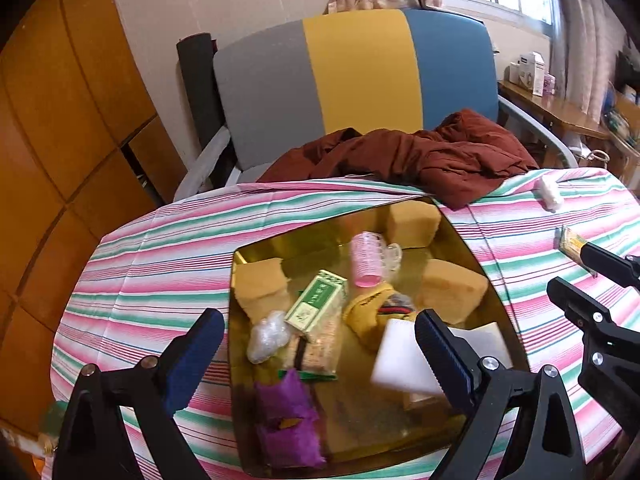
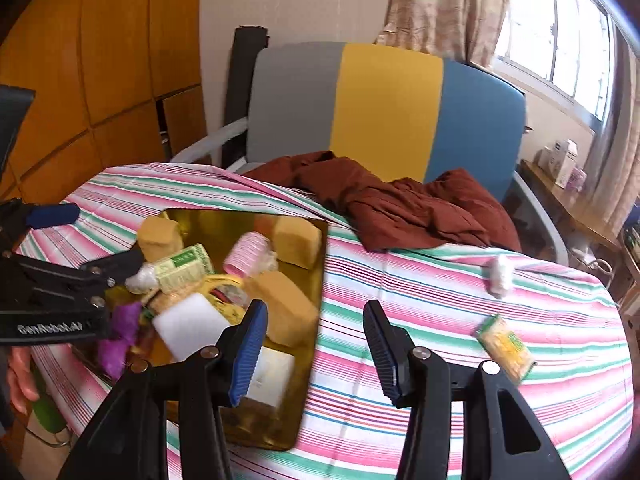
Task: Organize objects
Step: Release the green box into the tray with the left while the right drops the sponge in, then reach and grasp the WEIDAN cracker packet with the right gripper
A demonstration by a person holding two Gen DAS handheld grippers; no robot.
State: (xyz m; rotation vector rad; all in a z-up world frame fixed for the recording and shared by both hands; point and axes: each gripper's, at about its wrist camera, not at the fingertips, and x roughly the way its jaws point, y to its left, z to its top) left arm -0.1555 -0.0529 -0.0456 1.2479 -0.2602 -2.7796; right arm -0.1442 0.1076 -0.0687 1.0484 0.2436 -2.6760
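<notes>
The left gripper [image 1: 316, 344] hung with fingers spread wide, released, over the gold tray [image 1: 472, 248] crowded with sponges and a white block [image 1: 400, 356]. Right of the tray, the right gripper [image 2: 316, 344] was likewise released above the striped bench [image 2: 420, 280], a yellow packet [image 2: 506, 348] beyond.

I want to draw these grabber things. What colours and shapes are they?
Each hand-held gripper, left and right, is black plastic with triangle-shaped arms, silver round screws and two ribbed blue finger pads. White lettering runs along the left one's side.
</notes>
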